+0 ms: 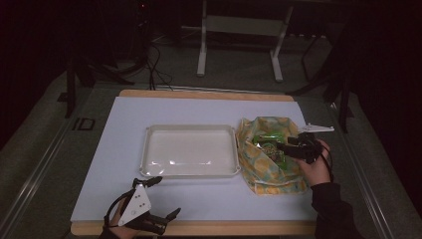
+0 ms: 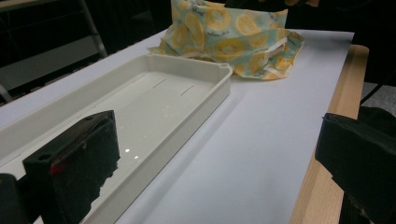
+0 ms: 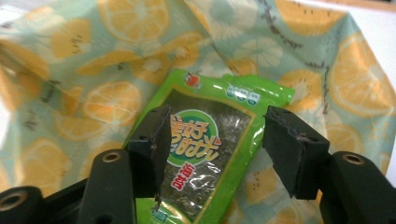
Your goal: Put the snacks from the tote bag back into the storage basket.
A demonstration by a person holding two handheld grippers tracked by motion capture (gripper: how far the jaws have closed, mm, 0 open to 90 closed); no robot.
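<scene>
Step in hand: by my reading, picking the green snack packet (image 3: pixel 212 140) out of the fruit-print cloth bag (image 1: pixel 268 159) at the right of the worktop (image 1: pixel 124 199), most likely to carry it to the white tray (image 1: pixel 189 130) in the middle.
Doing it well: bring the right tool (image 3: pixel 215 147) down so both jaws pass the packet's long edges, close across its width near the middle, and lift straight up so the foil does not buckle or drag the bag's cloth along. Catching a fold of fabric with the packet is the risk I would watch for.
Right tool: jaws apart, one on each side of the packet, wider than the packet is across. They straddle it but grip nothing; whether a jaw already brushes the wrapper I cannot tell.
Packet: lying face up inside the open mouth of the bag, printed label toward the camera, to the right of the tray.
Left tool (image 1: pixel 154 201): jaws wide apart, holding nothing, low at the near left edge of the worktop, just near of the tray's near left corner.
Tray: nothing lies in it.
</scene>
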